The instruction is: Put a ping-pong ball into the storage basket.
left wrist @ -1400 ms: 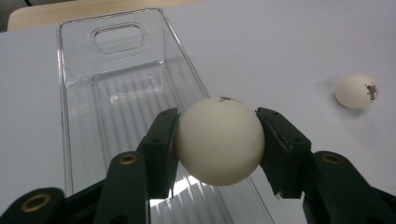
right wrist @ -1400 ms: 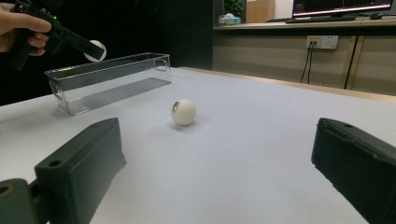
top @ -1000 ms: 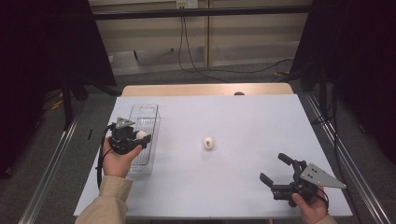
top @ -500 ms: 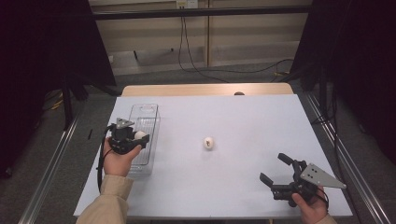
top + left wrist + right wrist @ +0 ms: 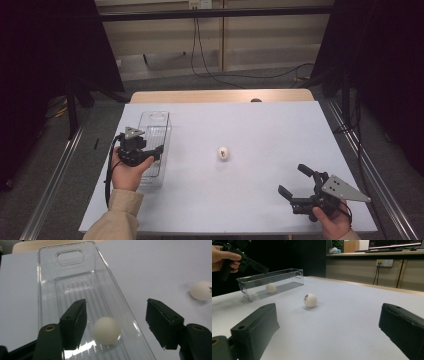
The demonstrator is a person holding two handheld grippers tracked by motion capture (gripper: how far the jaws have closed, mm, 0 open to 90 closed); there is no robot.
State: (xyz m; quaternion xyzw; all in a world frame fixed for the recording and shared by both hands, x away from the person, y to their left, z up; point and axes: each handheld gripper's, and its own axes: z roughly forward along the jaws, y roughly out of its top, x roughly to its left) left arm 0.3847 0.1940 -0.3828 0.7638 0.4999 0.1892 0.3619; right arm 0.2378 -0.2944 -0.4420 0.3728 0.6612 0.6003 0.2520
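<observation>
No movement is noted since the earlier frames. The left gripper (image 5: pixel 150 152) is held above the clear bin (image 5: pixel 72 282), jaws apart, one white ball (image 5: pixel 106 330) evidently released inside. The marked ball (image 5: pixel 223 153) lies mid-table; the right gripper (image 5: pixel 295 187) is held spread toward it, empty.

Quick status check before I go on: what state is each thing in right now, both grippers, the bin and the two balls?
Left gripper: open, held over the bin, holding nothing.
Right gripper: open, empty, near the table's front right corner.
Clear bin: upright, no lid, one ball inside.
Ball in bin: resting loose on the ribbed floor.
Marked ball: lying free on the table, outside the bin.
</observation>
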